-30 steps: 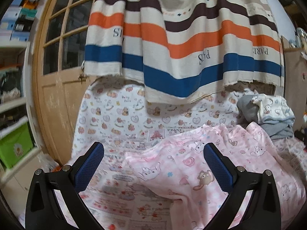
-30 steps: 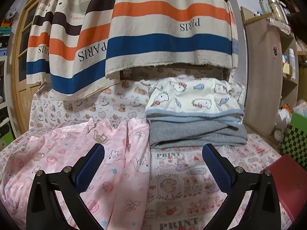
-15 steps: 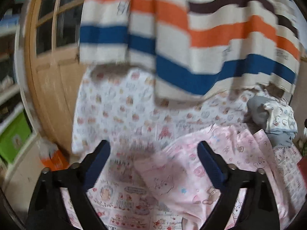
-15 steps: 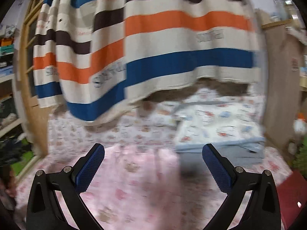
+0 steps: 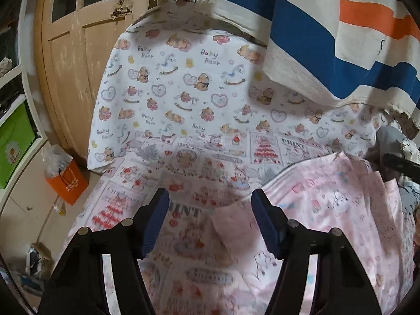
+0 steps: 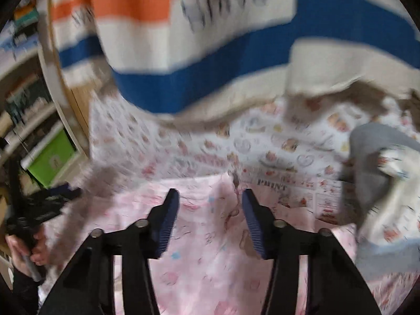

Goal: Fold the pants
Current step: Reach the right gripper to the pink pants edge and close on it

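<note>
1. Hovering both spread, empty grippers over the pink pajama pants (image 5: 328, 223) lying on the printed sheet (image 5: 183, 99).
2. My left gripper (image 5: 210, 220) straddles a corner; I risk pinching sheet too.
3. My right gripper (image 6: 210, 220) view blurs; I may grab crookedly.

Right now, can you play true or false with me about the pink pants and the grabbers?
1. The left gripper has its jaws open. True.
2. The pink pants lie on a plain blue sheet. False: the printed sheet under them shows bears and hearts.
3. A striped cloth hangs above the bed. True.
4. The right gripper is clamped on the pants. False: its jaws are open above them.
5. The gray folded clothes sit on top of the pink pants. False: they sit to the right, on the sheet.
</note>
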The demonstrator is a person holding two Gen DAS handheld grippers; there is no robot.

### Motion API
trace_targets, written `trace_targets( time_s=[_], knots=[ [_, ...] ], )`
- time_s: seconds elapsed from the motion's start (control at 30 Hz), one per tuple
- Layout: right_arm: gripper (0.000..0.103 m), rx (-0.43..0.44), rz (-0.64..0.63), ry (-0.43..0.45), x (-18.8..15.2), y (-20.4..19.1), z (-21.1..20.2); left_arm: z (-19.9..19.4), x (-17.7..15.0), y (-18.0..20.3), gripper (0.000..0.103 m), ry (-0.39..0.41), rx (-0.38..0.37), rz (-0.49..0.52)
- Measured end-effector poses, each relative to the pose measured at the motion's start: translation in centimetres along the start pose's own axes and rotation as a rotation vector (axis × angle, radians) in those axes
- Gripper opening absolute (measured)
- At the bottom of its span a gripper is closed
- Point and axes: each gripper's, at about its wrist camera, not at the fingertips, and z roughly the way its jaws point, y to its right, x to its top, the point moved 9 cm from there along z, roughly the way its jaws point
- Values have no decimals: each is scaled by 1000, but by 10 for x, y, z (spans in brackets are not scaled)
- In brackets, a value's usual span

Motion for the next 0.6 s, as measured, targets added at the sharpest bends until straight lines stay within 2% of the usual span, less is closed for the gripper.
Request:
trace_targets(
  time_s=[0.07, 0.1, 0.17, 0.3, 0.4, 0.43, 0.47, 0.5, 0.6],
  knots=[
    [49, 14, 0, -61, -1, 3, 28, 10, -4, 0, 63, -39, 4, 11],
    [49, 17, -6, -80, -1, 2, 38, 12, -4, 3, 63, -48, -24, 9],
    [49, 22, -34, -108, -1, 1, 55, 12, -5, 5, 64, -40, -17, 14],
    [56, -69, -120, -134, -1, -1, 84, 13, -7, 5, 65, -41, -8, 19],
    [56, -79, -121, -153, -6, 2, 101, 13, -5, -3, 65, -39, -2, -17],
    [53, -88, -117, -156, -8, 3, 103, 13, -4, -6, 65, -39, -3, -32],
    [37, -91, -117, -156, -9, 4, 105, 13, -4, -9, 65, -39, -10, -50],
    [15, -106, -121, -161, -12, 6, 107, 13, -3, -12, 65, -39, -19, -69],
    [10, -119, -75, -70, -6, 13, 97, 13, -3, -14, 67, -45, -42, -89]
  ],
)
